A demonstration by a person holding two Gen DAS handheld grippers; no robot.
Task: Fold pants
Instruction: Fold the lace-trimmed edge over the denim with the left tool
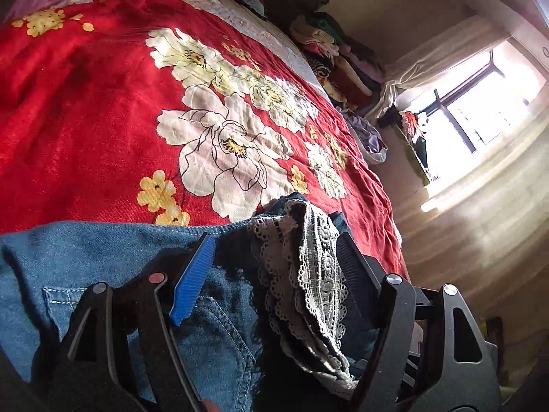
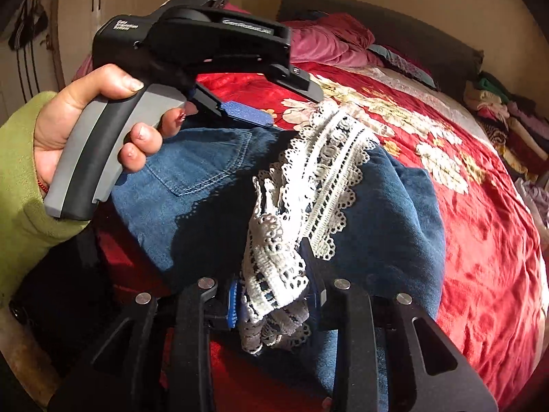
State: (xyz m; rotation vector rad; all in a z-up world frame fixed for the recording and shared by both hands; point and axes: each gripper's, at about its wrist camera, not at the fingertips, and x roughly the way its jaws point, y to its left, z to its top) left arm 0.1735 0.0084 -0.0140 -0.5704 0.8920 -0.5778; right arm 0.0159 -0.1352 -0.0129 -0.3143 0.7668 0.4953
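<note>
Blue denim pants [image 2: 212,185] with a white lace hem [image 2: 308,185] lie bunched on a red floral bedspread [image 2: 480,240]. My right gripper [image 2: 274,305] is shut on the lace hem at its near end. My left gripper [image 1: 274,264] stands wide open around the lace [image 1: 302,267] and denim [image 1: 103,257]; its blue pad [image 1: 192,281] is apart from the cloth. In the right wrist view the left gripper [image 2: 291,110] hovers over the far end of the lace, held by a hand in a green sleeve.
The red bedspread [image 1: 85,120] stretches ahead. Pink bedding [image 2: 326,41] lies at the headboard. Stacks of folded clothes [image 1: 336,61] line the bed's far side. A bright window [image 1: 480,103] is on the right, a wardrobe [image 2: 103,0] behind.
</note>
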